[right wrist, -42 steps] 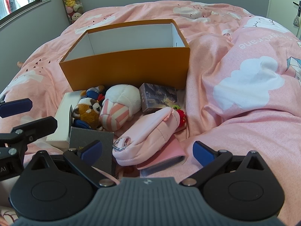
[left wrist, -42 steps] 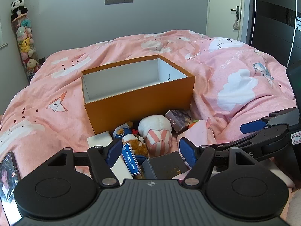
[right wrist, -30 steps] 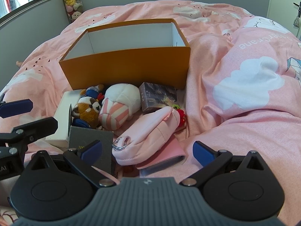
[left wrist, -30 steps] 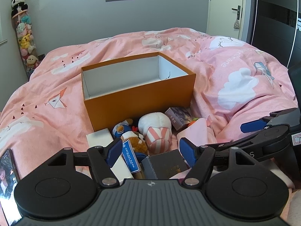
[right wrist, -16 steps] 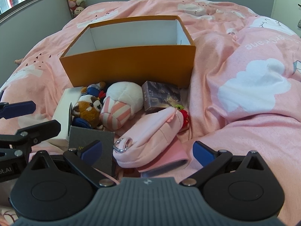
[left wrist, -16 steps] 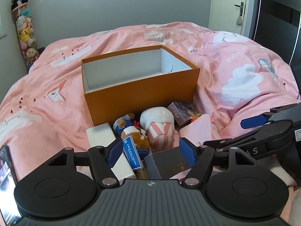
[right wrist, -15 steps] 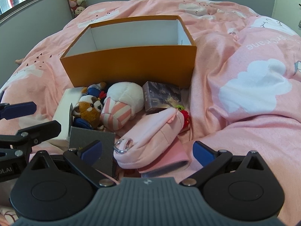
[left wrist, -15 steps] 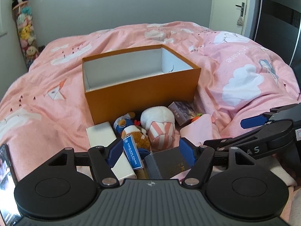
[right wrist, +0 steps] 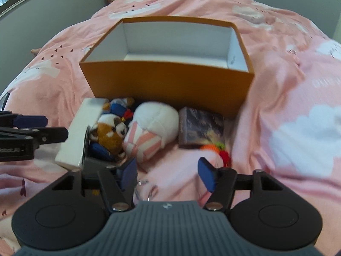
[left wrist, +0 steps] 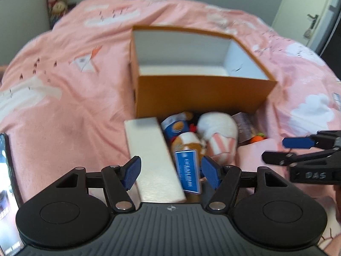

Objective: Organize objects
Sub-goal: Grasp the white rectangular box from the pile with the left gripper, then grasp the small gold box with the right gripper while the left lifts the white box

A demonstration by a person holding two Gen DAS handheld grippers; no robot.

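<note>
Both my grippers have dropped closer over the pile; left gripper [left wrist: 170,171] and right gripper [right wrist: 167,173] gape wide, holding nothing. Blue tag [left wrist: 188,170]: "OCEAN PARK". Orange box [right wrist: 168,83]: white inside, nothing visible within. Plush toys [right wrist: 149,130], white box [left wrist: 152,155] lie against its front.

Both wrist views look forward and down across the bed [left wrist: 64,98] from its near edge, close above the clutter. Each faces the orange box [left wrist: 198,93] [right wrist: 168,83], which both views share.
</note>
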